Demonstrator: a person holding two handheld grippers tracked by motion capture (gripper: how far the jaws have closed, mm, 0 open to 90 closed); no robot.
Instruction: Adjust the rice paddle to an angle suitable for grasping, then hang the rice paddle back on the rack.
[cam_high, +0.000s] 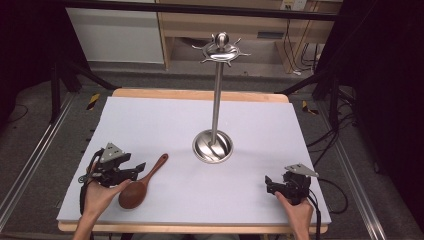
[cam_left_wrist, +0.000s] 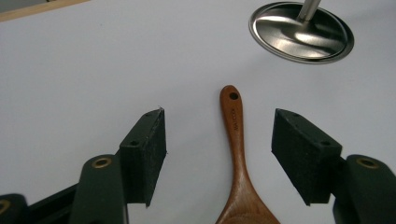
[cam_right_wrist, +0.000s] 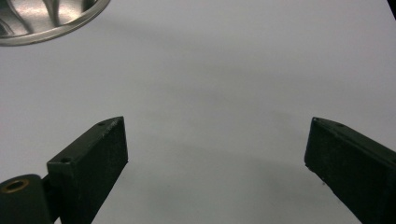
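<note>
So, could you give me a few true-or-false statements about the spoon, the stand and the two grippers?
1. The spoon lies between the left gripper's open jaws. True.
2. The spoon hangs from the stand. False: it lies flat on the table.
3. The right gripper holds a fork. False: it is open and holds nothing.
4. The spoon's handle has a hole at its tip. True.
</note>
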